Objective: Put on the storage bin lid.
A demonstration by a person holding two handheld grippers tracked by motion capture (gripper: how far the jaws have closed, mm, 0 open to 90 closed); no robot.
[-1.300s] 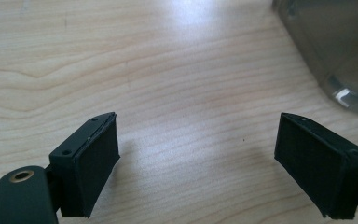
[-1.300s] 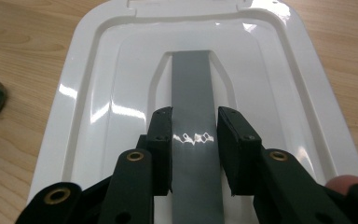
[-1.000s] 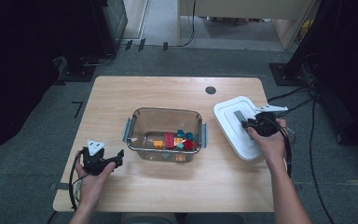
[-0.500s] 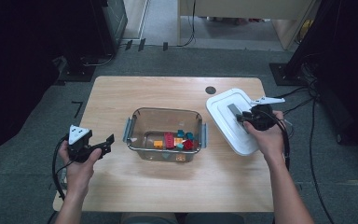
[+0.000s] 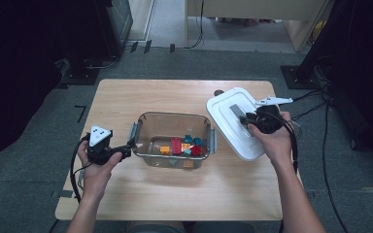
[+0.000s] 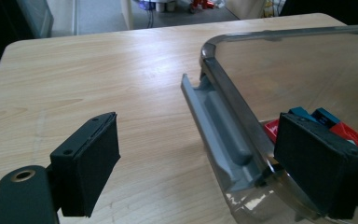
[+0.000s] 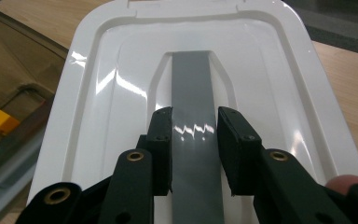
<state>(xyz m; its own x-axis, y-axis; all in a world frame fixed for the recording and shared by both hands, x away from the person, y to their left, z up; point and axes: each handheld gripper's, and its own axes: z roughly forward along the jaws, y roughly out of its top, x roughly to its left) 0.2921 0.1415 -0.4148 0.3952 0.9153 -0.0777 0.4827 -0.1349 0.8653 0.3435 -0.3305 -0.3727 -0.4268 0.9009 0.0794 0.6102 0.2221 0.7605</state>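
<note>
At the table's right edge, the right gripper (image 7: 193, 154) clamps the grey handle strip (image 7: 193, 93) of a glossy white lid (image 5: 233, 121), probably light, stiff and slippery. The left gripper (image 5: 126, 151) hangs unclenched beside the clear container (image 5: 143, 145) of bricks.

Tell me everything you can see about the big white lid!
The white lid is shiny plastic, a rounded rectangle with a raised rim and a sunken middle. A grey handle strip runs along its centre. The right tool grips that strip, one pad on each side. The lid tilts over the right part of the wooden table, beside the clear box with coloured blocks, not touching it.
</note>
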